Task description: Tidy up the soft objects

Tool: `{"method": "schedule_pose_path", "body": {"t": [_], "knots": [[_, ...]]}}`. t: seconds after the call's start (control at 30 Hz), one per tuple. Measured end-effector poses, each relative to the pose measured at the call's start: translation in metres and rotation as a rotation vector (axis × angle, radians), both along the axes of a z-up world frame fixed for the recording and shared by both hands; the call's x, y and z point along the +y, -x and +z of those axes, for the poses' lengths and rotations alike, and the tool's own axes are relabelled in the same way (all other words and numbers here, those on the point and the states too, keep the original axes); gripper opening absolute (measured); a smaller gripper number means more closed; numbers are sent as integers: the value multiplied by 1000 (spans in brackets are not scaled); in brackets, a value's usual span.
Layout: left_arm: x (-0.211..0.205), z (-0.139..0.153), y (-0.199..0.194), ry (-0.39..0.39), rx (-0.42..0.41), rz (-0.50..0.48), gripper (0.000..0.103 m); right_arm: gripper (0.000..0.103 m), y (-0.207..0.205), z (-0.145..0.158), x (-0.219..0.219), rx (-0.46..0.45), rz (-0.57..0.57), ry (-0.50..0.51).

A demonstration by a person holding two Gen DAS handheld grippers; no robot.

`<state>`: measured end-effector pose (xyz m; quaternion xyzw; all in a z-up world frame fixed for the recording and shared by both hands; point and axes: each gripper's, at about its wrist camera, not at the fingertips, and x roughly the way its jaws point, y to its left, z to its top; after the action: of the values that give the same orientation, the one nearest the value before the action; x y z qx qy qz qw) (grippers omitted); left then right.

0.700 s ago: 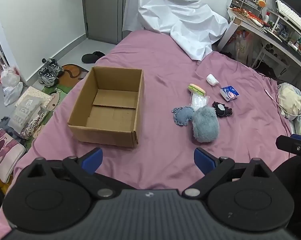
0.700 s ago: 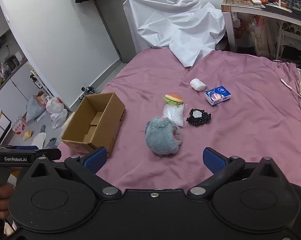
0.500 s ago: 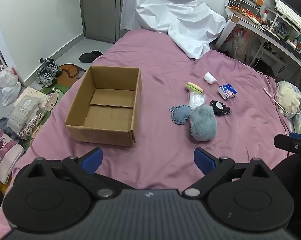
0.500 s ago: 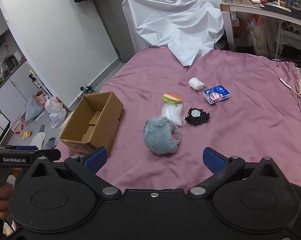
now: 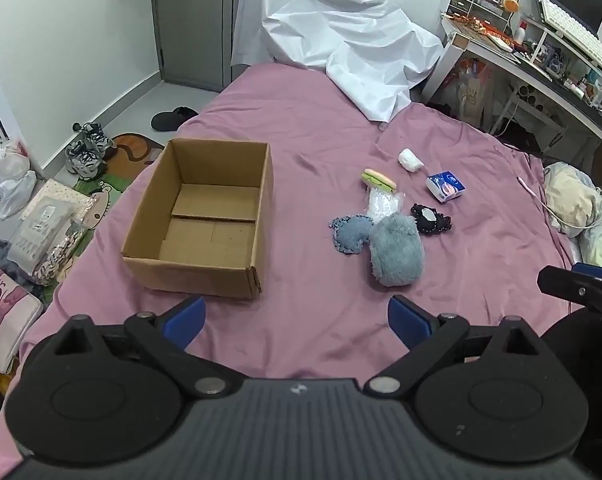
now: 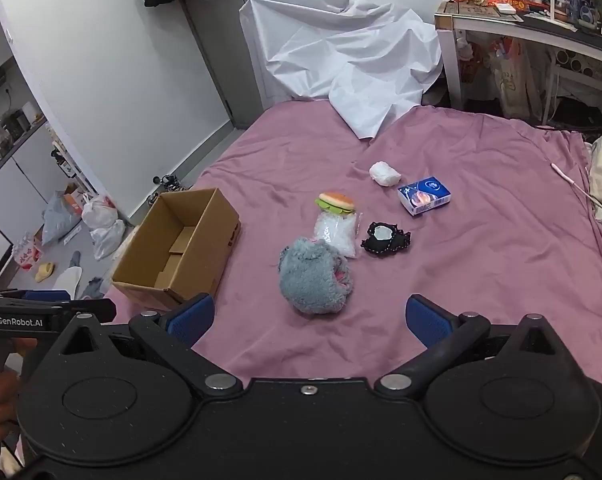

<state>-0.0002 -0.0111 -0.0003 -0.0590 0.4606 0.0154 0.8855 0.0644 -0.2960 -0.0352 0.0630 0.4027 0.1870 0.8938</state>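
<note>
A mauve-pink bed sheet [image 5: 301, 128] carries a plain brown cardboard box [image 5: 205, 220], a fuzzy grey-blue plush [image 6: 315, 280], a blue denim-look pad [image 5: 351, 234], a black lace-edged piece with a pale centre [image 6: 385, 238], a small blue-and-white packet [image 6: 424, 196], and a tan-and-green burger toy [image 6: 336, 202].

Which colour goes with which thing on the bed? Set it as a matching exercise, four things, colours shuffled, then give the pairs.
Things:
1. cardboard box
2. fluffy plush
3. tissue pack
4. lace-edged pad

Colours:
A. black with a pale centre
B. grey-blue
C. brown
D. dark blue and white

Pairs: 1-C, 2-B, 3-D, 4-A
</note>
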Motion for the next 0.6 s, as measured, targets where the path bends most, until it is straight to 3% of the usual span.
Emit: {"method": "schedule_pose_path", "body": {"t": [0.6], "knots": [[5, 3, 0, 19, -3, 12, 97, 103, 1, -2, -1, -1, -3, -3]]}}
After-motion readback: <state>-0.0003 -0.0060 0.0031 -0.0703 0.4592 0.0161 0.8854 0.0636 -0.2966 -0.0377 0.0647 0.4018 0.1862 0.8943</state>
